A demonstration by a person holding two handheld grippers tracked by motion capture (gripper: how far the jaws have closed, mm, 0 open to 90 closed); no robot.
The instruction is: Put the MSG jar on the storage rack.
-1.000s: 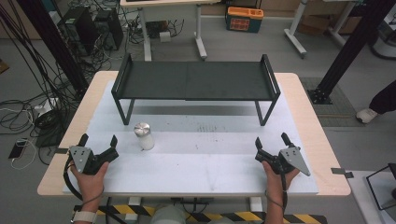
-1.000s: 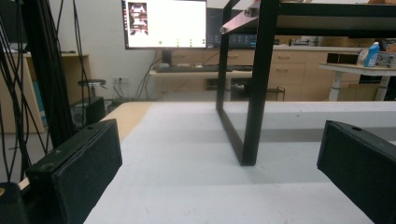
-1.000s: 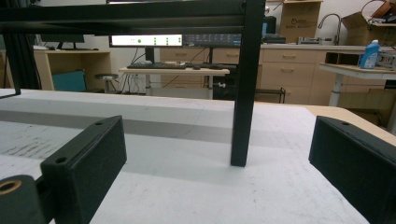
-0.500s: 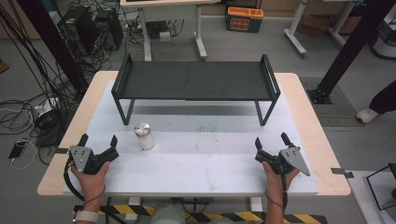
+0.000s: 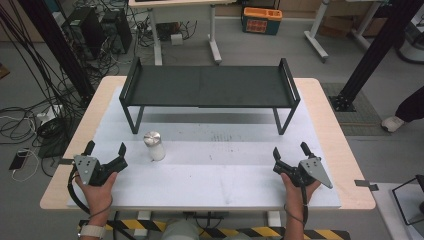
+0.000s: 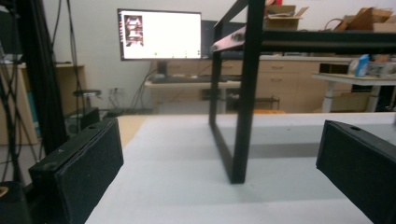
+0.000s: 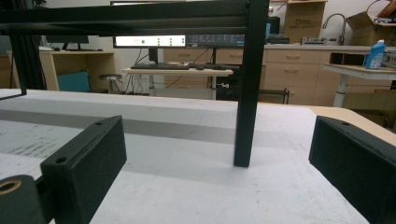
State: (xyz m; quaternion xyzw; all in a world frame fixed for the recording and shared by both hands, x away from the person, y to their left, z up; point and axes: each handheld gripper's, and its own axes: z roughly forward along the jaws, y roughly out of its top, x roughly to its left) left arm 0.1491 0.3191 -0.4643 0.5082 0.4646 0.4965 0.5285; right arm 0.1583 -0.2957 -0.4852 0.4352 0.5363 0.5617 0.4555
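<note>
Both my tongs wide open, empty: left tongs (image 5: 105,148) at table's (image 5: 325,115) near-left corner beside the jar (image 5: 154,145), right tongs (image 5: 290,152) near-right corner

Bright, even overhead light, soft shadow under the black rack (image 5: 210,86), slightly blurred near tongs, glaring monitor (image 6: 159,34).

Lab: cables (image 5: 30,100), monitor (image 6: 160,35), desks
</note>
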